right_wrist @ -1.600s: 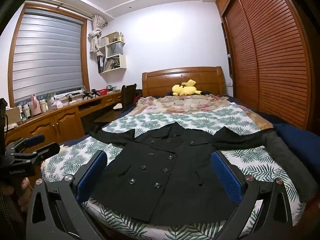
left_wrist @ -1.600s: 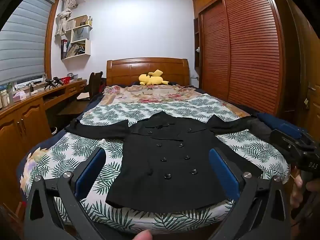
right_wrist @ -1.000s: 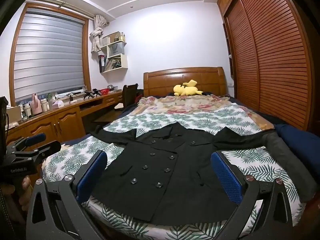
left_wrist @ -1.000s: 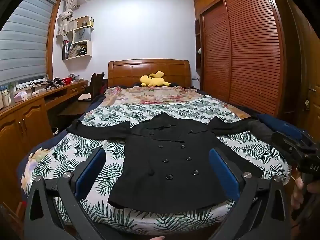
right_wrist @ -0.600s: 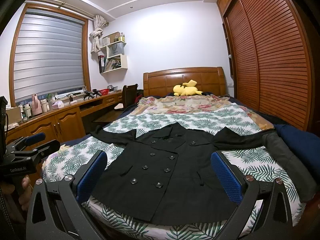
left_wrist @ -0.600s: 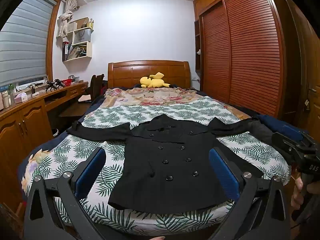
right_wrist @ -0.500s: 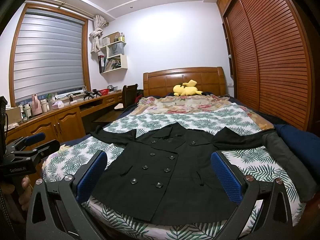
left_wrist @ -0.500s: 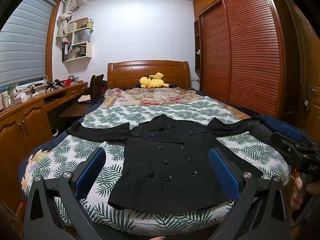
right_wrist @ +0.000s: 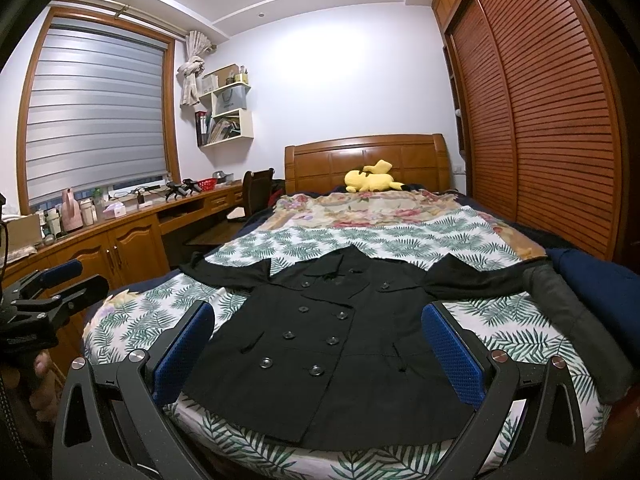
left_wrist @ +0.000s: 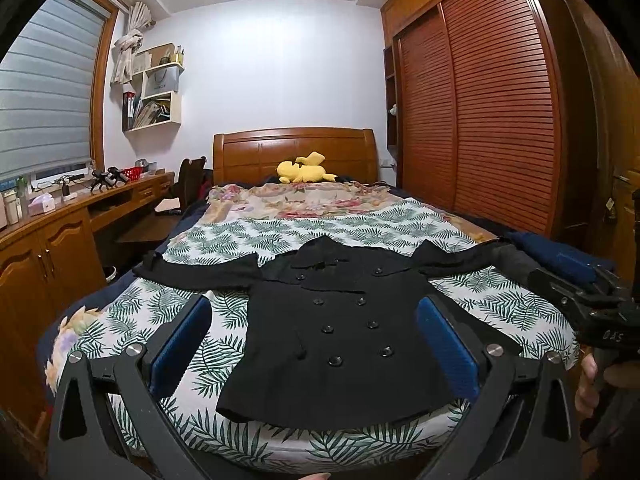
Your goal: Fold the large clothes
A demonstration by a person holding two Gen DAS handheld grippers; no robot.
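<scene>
A black double-breasted coat (left_wrist: 340,332) lies flat, front up, on the bed's leaf-print cover (left_wrist: 132,320), sleeves spread left and right. It also shows in the right wrist view (right_wrist: 332,344). My left gripper (left_wrist: 316,340) is open and empty, held above the foot of the bed in front of the coat's hem. My right gripper (right_wrist: 316,348) is open and empty too, at the same distance. Each gripper shows in the other's view, the right one (left_wrist: 592,312) at the right edge and the left one (right_wrist: 44,296) at the left edge.
A yellow plush toy (left_wrist: 300,172) lies by the wooden headboard (left_wrist: 296,152). A desk with cupboards (right_wrist: 100,240) and a chair (right_wrist: 256,192) run along the left. Slatted wardrobe doors (left_wrist: 480,120) stand on the right. Dark blue folded bedding (right_wrist: 600,292) lies at the bed's right side.
Both grippers have stayed open and empty. The views have shifted only slightly; the coat has not moved.
</scene>
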